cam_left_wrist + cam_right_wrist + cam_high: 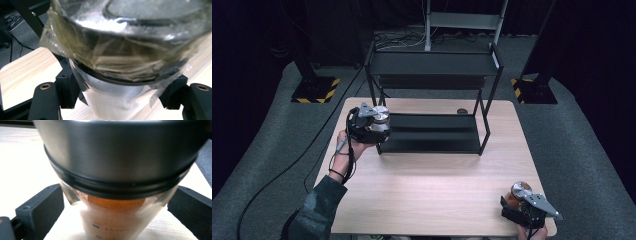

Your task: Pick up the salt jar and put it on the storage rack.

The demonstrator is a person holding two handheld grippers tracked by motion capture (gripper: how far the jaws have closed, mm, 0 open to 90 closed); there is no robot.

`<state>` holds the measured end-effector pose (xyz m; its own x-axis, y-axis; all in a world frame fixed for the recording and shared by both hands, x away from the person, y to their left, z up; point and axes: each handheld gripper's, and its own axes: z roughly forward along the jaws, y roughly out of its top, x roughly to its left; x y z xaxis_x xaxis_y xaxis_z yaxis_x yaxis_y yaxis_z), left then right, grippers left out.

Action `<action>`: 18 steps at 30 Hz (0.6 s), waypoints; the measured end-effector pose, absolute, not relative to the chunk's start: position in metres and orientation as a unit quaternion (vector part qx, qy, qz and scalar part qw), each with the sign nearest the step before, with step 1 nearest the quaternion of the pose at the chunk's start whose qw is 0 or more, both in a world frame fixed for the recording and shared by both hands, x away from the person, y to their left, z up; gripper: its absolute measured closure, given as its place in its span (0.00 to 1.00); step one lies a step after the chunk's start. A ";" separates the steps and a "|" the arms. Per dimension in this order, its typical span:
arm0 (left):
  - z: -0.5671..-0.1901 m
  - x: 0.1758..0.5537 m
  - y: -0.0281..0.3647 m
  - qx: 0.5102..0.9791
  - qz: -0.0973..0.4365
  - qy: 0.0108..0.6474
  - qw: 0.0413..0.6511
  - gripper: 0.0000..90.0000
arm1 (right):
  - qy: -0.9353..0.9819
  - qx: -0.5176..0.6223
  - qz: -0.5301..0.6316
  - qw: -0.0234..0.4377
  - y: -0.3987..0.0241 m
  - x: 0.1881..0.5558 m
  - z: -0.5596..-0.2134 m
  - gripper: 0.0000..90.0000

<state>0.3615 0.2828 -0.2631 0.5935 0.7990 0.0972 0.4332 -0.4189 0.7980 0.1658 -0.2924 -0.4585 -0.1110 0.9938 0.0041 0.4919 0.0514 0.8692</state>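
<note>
A black two-tier shelf rack (432, 100) stands on the wooden table (437, 185), grey carpet (267, 150) all around.

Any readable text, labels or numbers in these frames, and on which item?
Clear jar with orange contents in the right gripper: graduation marks with printed figures, too blurred to read.
Tape-wrapped metal-lidded jar in the left gripper: no text.
Black shelf rack: none.

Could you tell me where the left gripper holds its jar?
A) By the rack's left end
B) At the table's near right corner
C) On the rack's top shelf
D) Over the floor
A: the left gripper, shut on its jar, is beside the left end of the rack.
</note>
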 end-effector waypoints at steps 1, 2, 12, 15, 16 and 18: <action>-0.261 0.363 0.283 0.807 0.241 0.381 0.381 0.34 | 0.644 0.577 0.376 0.334 -0.292 0.166 -0.459 0.00; -0.260 0.363 0.283 0.807 0.242 0.381 0.380 0.34 | 0.644 0.577 0.376 0.334 -0.292 0.166 -0.459 0.00; -0.249 0.372 0.281 0.807 0.246 0.382 0.378 0.34 | 0.644 0.577 0.375 0.334 -0.292 0.166 -0.458 0.00; -0.245 0.375 0.281 0.807 0.248 0.381 0.377 0.34 | 0.644 0.577 0.375 0.334 -0.292 0.166 -0.458 0.00; -0.244 0.375 0.281 0.806 0.248 0.383 0.377 0.34 | 0.644 0.577 0.375 0.334 -0.292 0.166 -0.458 0.00; -0.242 0.376 0.280 0.806 0.250 0.383 0.377 0.34 | 0.644 0.577 0.375 0.335 -0.292 0.166 -0.459 0.00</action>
